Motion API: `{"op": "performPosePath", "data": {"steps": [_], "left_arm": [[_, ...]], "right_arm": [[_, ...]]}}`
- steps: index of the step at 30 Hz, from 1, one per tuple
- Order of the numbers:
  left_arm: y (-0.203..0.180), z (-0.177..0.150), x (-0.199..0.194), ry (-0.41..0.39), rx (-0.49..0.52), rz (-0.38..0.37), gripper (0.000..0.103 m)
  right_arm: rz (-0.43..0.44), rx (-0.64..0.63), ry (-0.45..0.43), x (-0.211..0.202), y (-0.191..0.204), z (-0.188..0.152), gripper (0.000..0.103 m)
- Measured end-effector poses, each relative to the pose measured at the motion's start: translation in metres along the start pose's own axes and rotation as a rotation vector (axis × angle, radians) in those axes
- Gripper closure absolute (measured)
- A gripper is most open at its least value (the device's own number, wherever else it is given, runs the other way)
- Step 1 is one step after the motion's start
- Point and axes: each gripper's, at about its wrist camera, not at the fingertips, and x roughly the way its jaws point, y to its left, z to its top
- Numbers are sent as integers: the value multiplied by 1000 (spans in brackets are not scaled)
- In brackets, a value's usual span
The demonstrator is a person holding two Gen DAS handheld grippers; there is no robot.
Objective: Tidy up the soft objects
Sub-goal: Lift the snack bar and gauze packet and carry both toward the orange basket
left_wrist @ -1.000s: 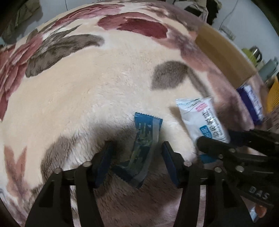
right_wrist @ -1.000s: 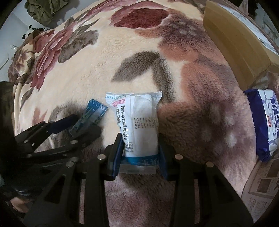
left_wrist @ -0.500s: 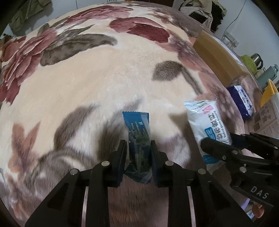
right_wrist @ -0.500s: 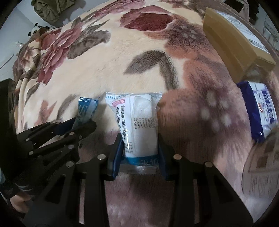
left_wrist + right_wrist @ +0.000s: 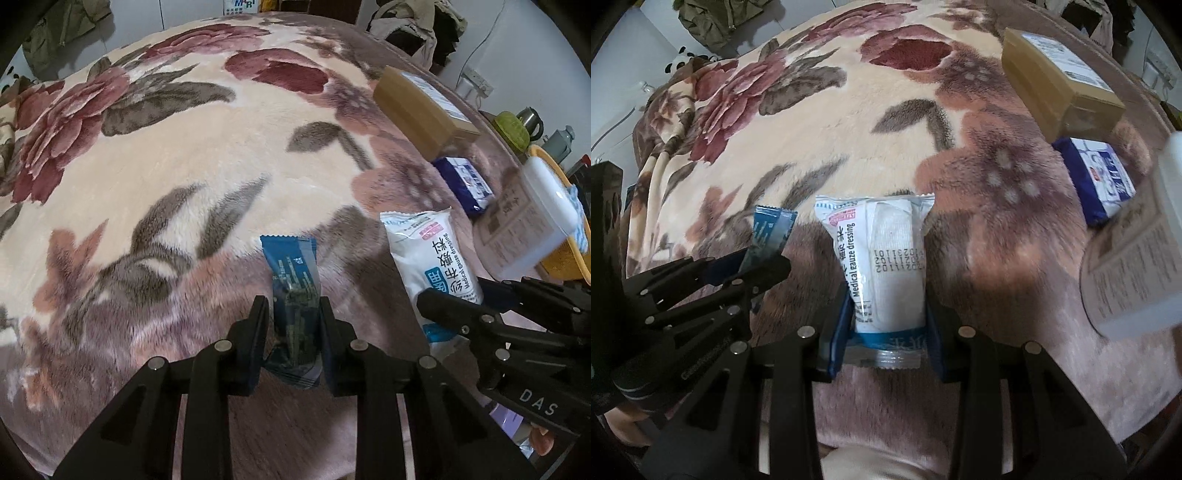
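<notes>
Blue foil pinched tight now: left gripper (image 5: 293,325) clamping on the blue sachet (image 5: 291,280), jaws having just been closing in from a spread stance onto its lower half. Lifting clear of the floral blanket (image 5: 184,166) too, more of the bed showing than a second ago. Right gripper (image 5: 886,332) matching it, jaws pressing both sides of the white gauze dressing pack (image 5: 882,258), grip unchanged, rising alongside. Meaning, probably: both soft items secured and travelling together, likely toward the yellow basket (image 5: 569,254) off the bed's right edge. Looking at the sachet: slim, crinkled, serrated top edge, standing upright between the pads. Gauze pack: plump, white roll showing through clear film, printed lettering down its face. Resting untouched near the right edge: dark blue tissue pack (image 5: 1097,181) just beside the cardboard box (image 5: 1060,85).
</notes>
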Motion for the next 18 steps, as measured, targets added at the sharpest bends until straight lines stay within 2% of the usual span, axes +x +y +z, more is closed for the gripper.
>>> {"op": "performPosePath", "data": {"steps": [18], "left_arm": [[-48,-14,-56,-31,66,14,76]], "right_arm": [[2,-24,-67,-59,-1,-30,66]]}}
